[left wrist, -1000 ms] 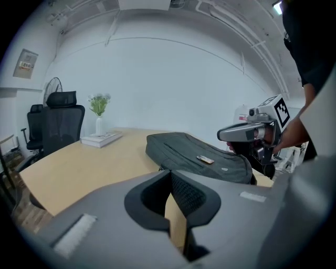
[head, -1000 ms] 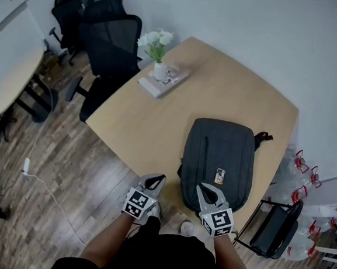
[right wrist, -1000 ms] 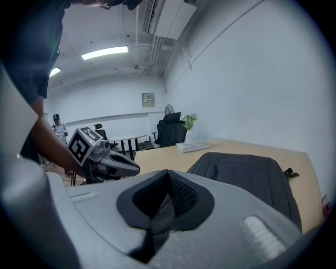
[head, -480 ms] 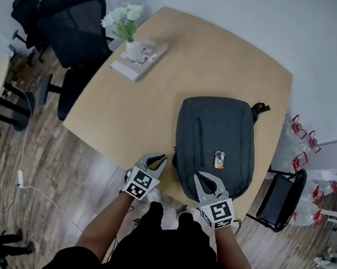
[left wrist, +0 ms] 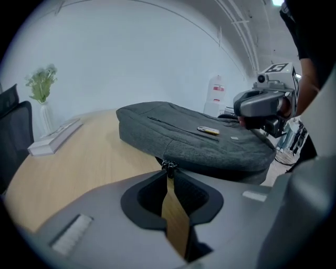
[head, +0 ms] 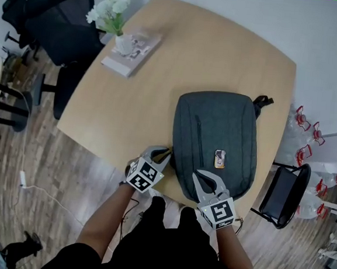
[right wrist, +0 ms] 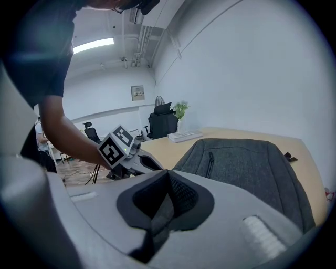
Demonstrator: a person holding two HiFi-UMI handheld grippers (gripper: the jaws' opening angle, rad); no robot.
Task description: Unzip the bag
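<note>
A dark grey backpack [head: 215,135] lies flat on the wooden table [head: 135,110], its bottom end toward me. In the left gripper view its zipper pull [left wrist: 169,166] hangs at the near left corner. My left gripper [head: 167,153] is shut, with its tips [left wrist: 169,171] right at that pull. I cannot tell whether the pull is pinched. My right gripper [head: 196,175] is shut and empty, hovering over the bag's near end. The right gripper view looks along the bag's top [right wrist: 247,157] and shows the left gripper [right wrist: 123,149] beside it.
A vase of white flowers [head: 111,17] stands on a book [head: 131,54] at the table's far left corner. Black office chairs [head: 56,16] stand beyond it. A black folding chair [head: 283,194] and red-capped bottles [head: 306,137] are to the right of the table.
My left gripper has moved right and down to the bag's near left corner, rolling as it went. The right gripper has hardly shifted. The head view has swung over the table.
</note>
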